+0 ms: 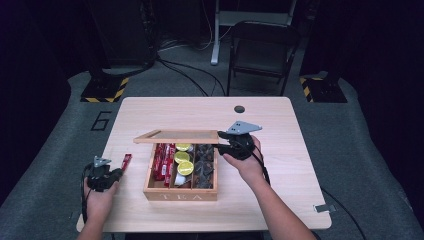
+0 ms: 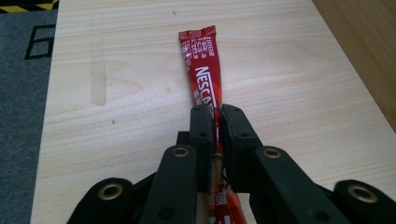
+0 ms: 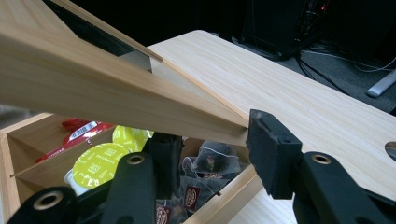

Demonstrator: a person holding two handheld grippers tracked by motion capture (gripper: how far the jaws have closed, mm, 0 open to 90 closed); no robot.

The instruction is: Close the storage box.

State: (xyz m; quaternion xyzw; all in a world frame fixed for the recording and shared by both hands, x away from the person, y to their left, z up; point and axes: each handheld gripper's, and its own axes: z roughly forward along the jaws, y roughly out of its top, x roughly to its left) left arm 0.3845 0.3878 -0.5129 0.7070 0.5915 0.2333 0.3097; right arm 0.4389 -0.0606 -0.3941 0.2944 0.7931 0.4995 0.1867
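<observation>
left gripper (image 2: pixel 214 122): jaws clenched on red sachet (image 2: pixel 204 70); right gripper (image 3: pixel 212 147): jaws grasping tea box (image 1: pixel 180 194) lid (image 3: pixel 112 88) edge

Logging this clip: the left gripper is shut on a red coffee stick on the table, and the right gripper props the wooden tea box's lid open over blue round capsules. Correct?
One detail is wrong: the round capsules in the wooden tea box are yellow-green, as the high view shows. The left gripper is shut on the red coffee stick, and the right gripper holds the lid up.

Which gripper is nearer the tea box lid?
Right. The right gripper grips the raised lid at its corner; the left gripper is off beside the box, clamping a red Nescafé stick.
</observation>
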